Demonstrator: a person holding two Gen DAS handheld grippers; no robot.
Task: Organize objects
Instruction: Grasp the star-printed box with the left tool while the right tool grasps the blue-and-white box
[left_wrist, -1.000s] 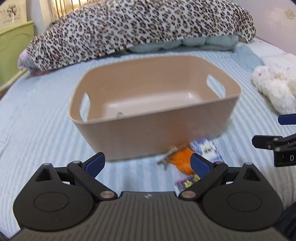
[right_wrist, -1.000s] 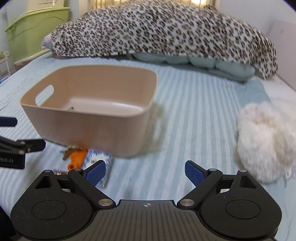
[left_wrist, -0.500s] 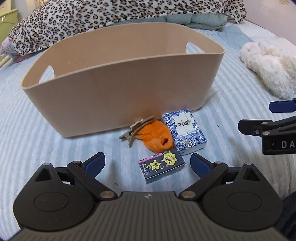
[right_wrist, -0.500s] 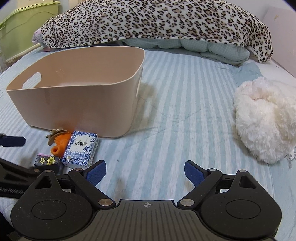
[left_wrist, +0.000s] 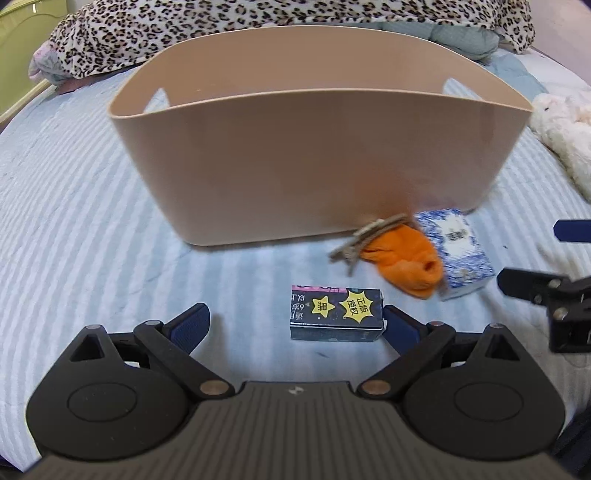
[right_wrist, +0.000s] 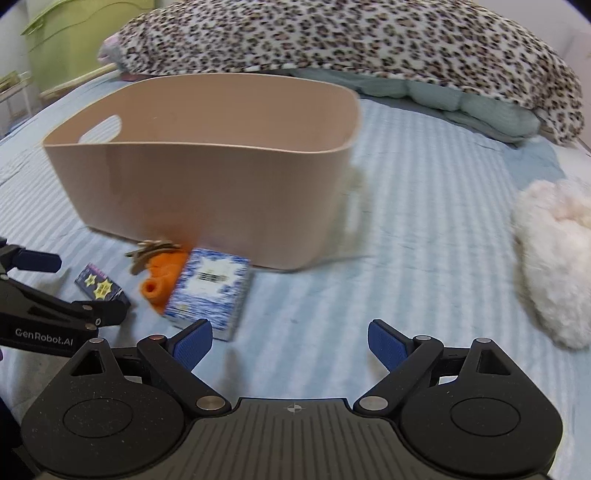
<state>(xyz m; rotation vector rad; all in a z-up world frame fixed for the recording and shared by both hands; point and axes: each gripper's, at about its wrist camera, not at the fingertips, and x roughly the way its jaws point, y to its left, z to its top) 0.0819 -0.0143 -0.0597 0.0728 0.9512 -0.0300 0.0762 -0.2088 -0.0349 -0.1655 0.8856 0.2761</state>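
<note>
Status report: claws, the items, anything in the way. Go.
Left claw open, low over the dark star-printed box. Right claw open, empty, near the blue tissue pack. Sock, hair clip outside the bin. Nothing in the way.

The tan rounded-corner plastic bin (left_wrist: 317, 155) looked smooth and matt, with a faint sheen. The pale blue striped cloth bedspread (left_wrist: 81, 229) was soft and lightly textured. The small dark printed cardboard box (left_wrist: 335, 314) had a glossy face; the blue-and-white tissue packet (right_wrist: 208, 291) seemed wrapped in shiny film. The orange knitted cloth sock (left_wrist: 406, 258) looked fuzzy. The white fluffy plush item (right_wrist: 554, 258) was shaggy. The leopard-print fabric blanket (right_wrist: 351, 40) appeared soft.
</note>
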